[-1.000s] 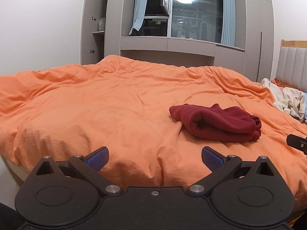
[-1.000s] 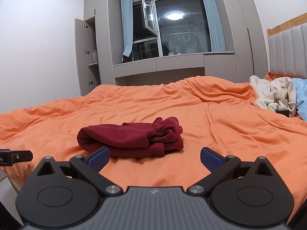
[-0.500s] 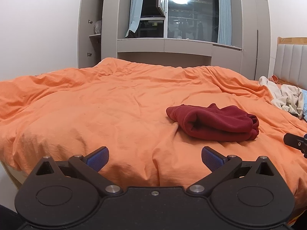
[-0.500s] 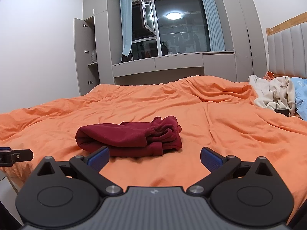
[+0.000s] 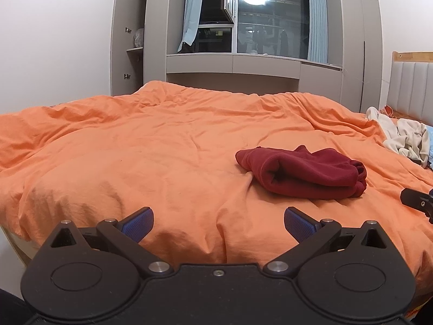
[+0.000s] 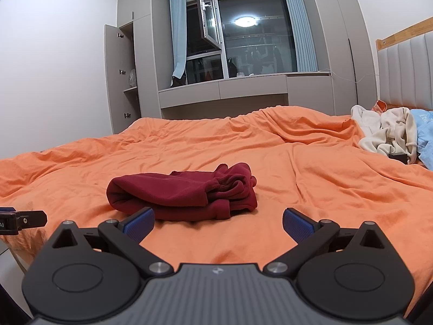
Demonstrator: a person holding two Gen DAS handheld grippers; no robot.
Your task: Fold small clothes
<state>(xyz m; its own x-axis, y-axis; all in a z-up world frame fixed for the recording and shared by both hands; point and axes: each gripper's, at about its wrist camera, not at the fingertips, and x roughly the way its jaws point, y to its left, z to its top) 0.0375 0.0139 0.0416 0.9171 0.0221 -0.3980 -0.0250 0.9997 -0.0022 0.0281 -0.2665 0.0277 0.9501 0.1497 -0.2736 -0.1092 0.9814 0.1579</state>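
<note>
Lying on the orange duvet point(image 5: 140, 162) of the bed, the dark red garment point(image 5: 300, 173) sits as a loosely folded bundle, untouched by either gripper.

Left wrist view: left gripper point(image 5: 218, 220) released, blue pads spread wide, nothing between them. It hangs over the near edge of the bed. The garment is farther in and to the right of this gripper's line, well apart from the right pad. Its rolled fold opening faces the camera; a thinner flap trails off to the left end. At the far right edge of the view a black finger of the right gripper point(image 5: 416, 201) pokes in, near the garment's right end but not touching it.

Right wrist view: right gripper point(image 6: 217, 220) also released, pads wide apart, empty. The garment point(image 6: 186, 192) lies just beyond the left pad, left of the gripper's centre line; the left pad overlaps the bundle's near edge in the picture, but contact cannot be told. The bunched, ruffled end of the garment points right, the smooth rounded fold points left. A black finger of the left gripper point(image 6: 24, 219) shows at the left edge, apart from the garment.

Background: a pile of cream clothing point(image 6: 384, 132) and a pale blue piece point(image 6: 425, 135) rest at the far right of the bed, beside the padded headboard point(image 6: 406, 73). Grey built-in cabinets point(image 6: 305, 92) and a dark window point(image 6: 257, 46) with one sash tilted open stand beyond the bed.
</note>
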